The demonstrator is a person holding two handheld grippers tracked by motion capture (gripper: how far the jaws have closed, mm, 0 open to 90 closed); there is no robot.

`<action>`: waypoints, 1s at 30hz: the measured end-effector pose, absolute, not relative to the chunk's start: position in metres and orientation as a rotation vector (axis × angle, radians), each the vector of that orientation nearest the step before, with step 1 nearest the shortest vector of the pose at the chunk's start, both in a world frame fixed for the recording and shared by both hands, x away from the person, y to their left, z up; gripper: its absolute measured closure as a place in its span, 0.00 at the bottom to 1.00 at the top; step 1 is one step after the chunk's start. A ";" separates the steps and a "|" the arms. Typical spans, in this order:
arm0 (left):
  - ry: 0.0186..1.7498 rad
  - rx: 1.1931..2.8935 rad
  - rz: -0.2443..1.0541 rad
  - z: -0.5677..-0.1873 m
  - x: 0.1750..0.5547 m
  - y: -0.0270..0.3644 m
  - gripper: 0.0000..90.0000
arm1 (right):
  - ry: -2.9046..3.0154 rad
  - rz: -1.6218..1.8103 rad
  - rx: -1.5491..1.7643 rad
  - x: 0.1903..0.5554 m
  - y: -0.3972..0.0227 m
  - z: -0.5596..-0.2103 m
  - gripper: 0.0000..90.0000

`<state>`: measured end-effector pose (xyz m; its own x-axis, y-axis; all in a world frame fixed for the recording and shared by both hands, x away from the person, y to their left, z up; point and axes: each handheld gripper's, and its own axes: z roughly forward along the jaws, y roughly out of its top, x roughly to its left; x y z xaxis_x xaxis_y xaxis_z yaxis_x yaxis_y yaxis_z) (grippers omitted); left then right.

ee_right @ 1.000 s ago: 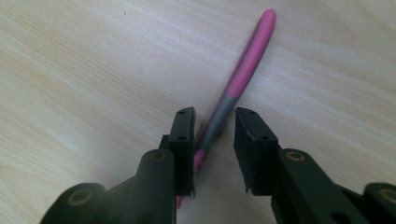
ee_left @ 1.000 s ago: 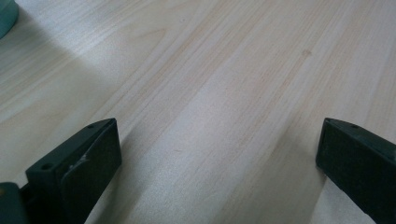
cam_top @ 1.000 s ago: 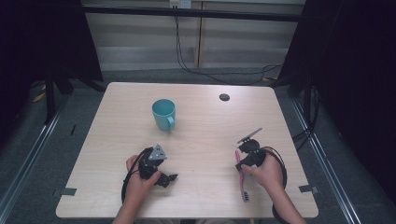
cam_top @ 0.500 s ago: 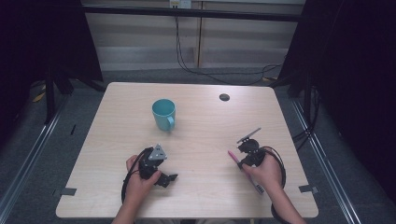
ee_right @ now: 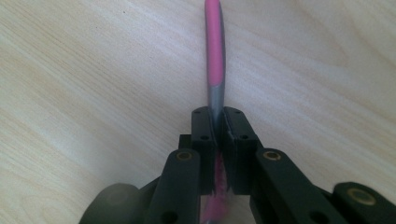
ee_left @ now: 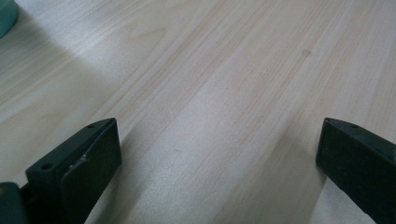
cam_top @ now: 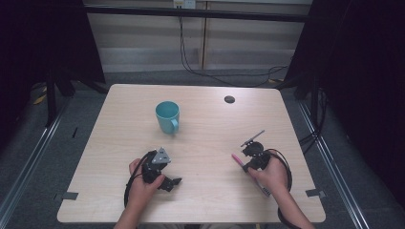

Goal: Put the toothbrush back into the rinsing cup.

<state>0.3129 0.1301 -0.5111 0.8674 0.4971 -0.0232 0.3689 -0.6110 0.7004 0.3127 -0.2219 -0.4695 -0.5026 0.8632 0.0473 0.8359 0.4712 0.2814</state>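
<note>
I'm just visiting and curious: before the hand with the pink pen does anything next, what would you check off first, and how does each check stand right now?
1. Right gripper shut on the pink pen: ok, the jaws have just closed and clamp its grey section.
2. Pen gripped centrally between the pads: ok, it runs straight out between them.
3. Pen lifted off the table: cannot tell.
4. Left gripper out of the way: ok, jaws open with nothing between them, at the near left.
5. Teal mug upright: ok.
6. Path between pen and mug free: ok, bare wood lies between them.
</note>
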 end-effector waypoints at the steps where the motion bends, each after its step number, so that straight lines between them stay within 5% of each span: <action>1: 0.622 2.292 0.222 -0.511 0.313 0.130 0.00 | 2.607 0.419 1.505 0.313 -0.221 -0.469 0.94; 14: 0.624 2.289 0.221 -0.511 0.312 0.130 0.00 | 2.623 0.503 1.465 0.316 -0.220 -0.449 0.94; 30: 0.624 2.289 0.223 -0.511 0.312 0.130 0.00 | 2.622 0.476 1.479 0.320 -0.218 -0.472 0.94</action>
